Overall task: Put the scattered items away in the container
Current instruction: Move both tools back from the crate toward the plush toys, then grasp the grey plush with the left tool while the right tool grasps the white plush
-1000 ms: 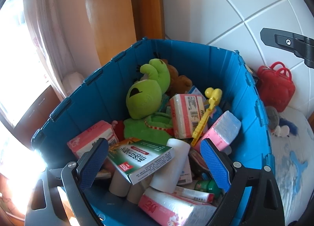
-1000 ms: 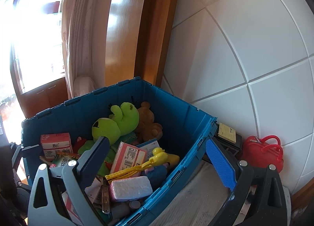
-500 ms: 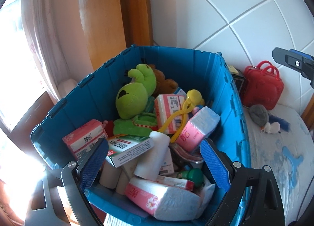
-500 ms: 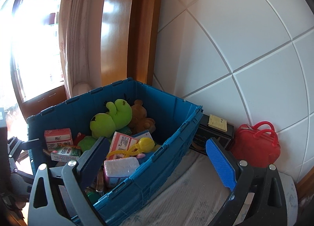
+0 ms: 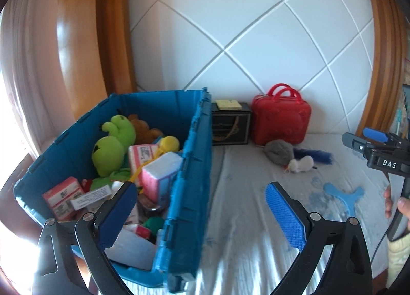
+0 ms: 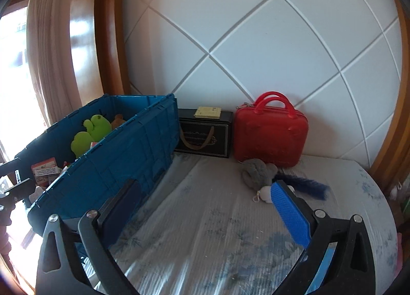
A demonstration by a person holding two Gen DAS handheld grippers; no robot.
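— Looking through the left camera, I have my left tongs (image 5: 202, 211) spread wide with nothing between the blue pads (image 5: 285, 216); they straddle the near corner of the blue crate (image 5: 189, 192), one pad over the inside, the other over the bed sheet (image 5: 243, 243). What's in the crate?

— From here I see a green plush frog (image 5: 112, 146), a brown plush (image 5: 143, 129) behind it, a yellow toy (image 5: 167, 145), a pink-and-white tissue pack (image 5: 160, 175) and some red-and-white cartons (image 5: 64, 197), all piled inside. And my right tongs?

— My right tongs (image 6: 207, 213) are also spread and empty, hanging over the sheet beside the crate's long wall (image 6: 115, 166). In the left view I catch them at the right edge, gripped by a hand (image 5: 396, 204).

— What's lying outside the crate?

— A grey furry toy (image 6: 257, 173) on the sheet, touching a small white fluffy one (image 5: 301, 164) and a dark blue tuft (image 6: 305, 186), just in front of a red case with handles (image 6: 271, 132). A light blue boomerang-shaped piece (image 5: 344, 193) lies nearer the right edge of the bed. A black box (image 6: 205, 137) with a yellow pad (image 6: 208, 112) on top stands against the white padded wall (image 6: 256, 25), between crate and red case
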